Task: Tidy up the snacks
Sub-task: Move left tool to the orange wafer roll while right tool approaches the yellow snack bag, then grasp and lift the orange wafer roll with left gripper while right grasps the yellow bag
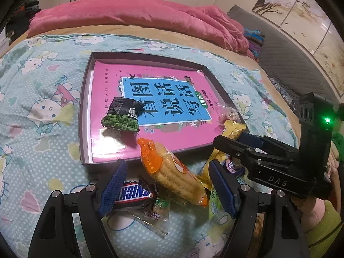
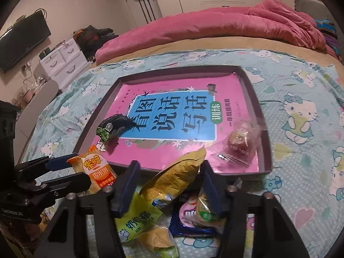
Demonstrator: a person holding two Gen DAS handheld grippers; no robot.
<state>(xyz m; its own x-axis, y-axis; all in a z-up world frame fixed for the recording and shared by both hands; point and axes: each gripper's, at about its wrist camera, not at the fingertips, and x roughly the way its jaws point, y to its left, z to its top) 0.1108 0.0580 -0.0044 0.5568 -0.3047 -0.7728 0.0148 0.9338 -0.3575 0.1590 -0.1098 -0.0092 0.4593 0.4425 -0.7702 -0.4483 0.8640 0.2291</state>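
A dark shallow tray (image 1: 86,107) (image 2: 264,142) lies on the bed with a pink book inside. On the book rest a green pea packet (image 1: 121,116) (image 2: 111,126) and a clear-wrapped reddish sweet (image 2: 238,142). Loose snacks are piled in front of the tray. My left gripper (image 1: 168,185) (image 2: 82,169) is open and straddles an orange rice cracker packet (image 1: 172,172) (image 2: 99,169). A Snickers bar (image 1: 135,193) lies against its left finger. My right gripper (image 2: 169,189) (image 1: 226,138) is closed around a yellow snack packet (image 2: 174,178) (image 1: 234,128), with its pads touching both sides.
A green-yellow packet (image 2: 139,221), a blue and pink packet (image 2: 189,217) and a clear packet (image 1: 154,215) lie under the grippers. A pink quilt (image 1: 129,17) is bunched behind the tray. White drawers (image 2: 62,58) and a television (image 2: 21,40) stand beyond the bed's left side.
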